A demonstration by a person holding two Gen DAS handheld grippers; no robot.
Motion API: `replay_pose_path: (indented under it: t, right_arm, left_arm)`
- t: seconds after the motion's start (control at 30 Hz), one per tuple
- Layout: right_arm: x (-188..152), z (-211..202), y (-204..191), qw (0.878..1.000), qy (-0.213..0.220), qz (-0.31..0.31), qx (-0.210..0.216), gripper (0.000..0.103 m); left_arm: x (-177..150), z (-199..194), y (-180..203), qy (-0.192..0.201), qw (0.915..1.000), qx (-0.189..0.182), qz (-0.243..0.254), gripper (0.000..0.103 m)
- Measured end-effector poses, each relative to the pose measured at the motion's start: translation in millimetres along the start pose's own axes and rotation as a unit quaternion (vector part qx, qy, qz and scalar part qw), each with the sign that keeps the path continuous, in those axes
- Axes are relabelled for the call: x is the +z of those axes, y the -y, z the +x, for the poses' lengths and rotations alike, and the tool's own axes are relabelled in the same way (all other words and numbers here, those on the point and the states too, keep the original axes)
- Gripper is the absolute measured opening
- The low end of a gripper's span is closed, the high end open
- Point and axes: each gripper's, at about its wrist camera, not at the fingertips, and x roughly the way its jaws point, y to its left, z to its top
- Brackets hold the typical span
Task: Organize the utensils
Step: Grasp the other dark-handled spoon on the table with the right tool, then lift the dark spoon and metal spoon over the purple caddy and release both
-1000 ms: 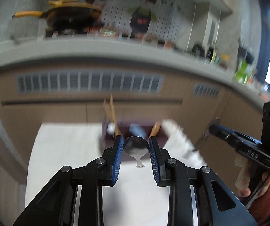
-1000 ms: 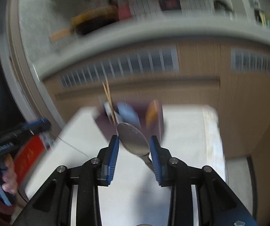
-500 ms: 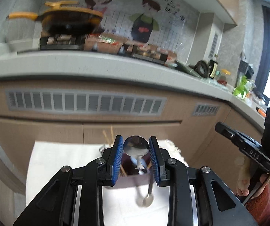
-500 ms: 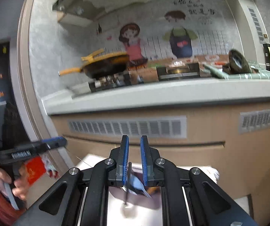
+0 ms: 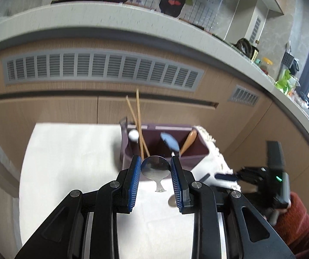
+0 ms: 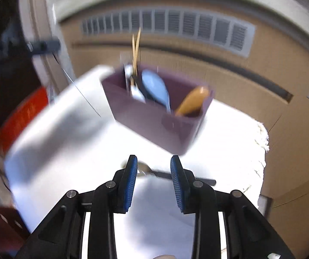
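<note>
Holding a shiny round metal spoon (image 5: 155,168) by its bowl, my left gripper (image 5: 156,178) is closed on it, with the short handle hanging down below the blue pads. This grip is on a curved, smooth surface, so I judge the spoon can turn or slip out if I tilt it too fast toward the holder.

Going from left to right in the left view, I see first the white cloth on the table (image 5: 72,161), then the purple plastic utensil holder (image 5: 165,151) just behind my fingers. In its left compartment stand two wooden chopsticks (image 5: 138,120) and something white and round. Then comes a light blue spoon (image 5: 169,141), and in the right compartment a wooden spoon handle (image 5: 189,141). The chopsticks lean high over the rim, and I think they can be knocked if my spoon comes in from that side.

Further right is my right gripper (image 6: 153,179). Its fingers have just been opening and they stand moderately apart with nothing pressed between them. Below them a second metal spoon (image 6: 152,171) lies on the cloth, with its handle running to the right. The picture is blurred, so I cannot tell if the pads touch it. A flat spoon on soft cloth is hard to pinch: the fingers may catch the cloth too, or push the spoon away. The holder stands near, and a wide movement could also bump it.
</note>
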Motion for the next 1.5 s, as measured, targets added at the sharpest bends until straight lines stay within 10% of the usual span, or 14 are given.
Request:
replay_pose_path:
  t: [0.27,0.53,0.63,1.1,1.3,1.5]
  right_arm:
    - [-7,75,94,0.986,-0.054,0.129,-0.093,0.015]
    - [-55,53,45,0.988,-0.109,0.106,0.031,0.021]
    - [-69,38,10,0.982,-0.118,0.074,0.128,0.029]
    - [-30,75,-94,0.972,-0.072,-0.204,0.091,0.034]
    - [-15,70,-74,0.985,-0.077,-0.13,0.086,0.032]
    - [3,0,-22,0.996,0.017,0.01,0.091,0.03]
  left_arm:
    - [-24,12,-15,-0.027,0.9991,0.006,-0.031,0.029]
    - [-31,18,-31,-0.035,0.9981,0.003,-0.051,0.029]
    - [-31,21,-31,-0.04,0.9979,-0.002,-0.052,0.029]
    - [-37,-7,-40,-0.035,0.998,0.02,-0.05,0.029]
    - [-40,-8,-33,-0.047,0.9981,0.028,-0.027,0.029]
    - [-39,-3,-15,-0.055,0.9982,0.023,0.003,0.029]
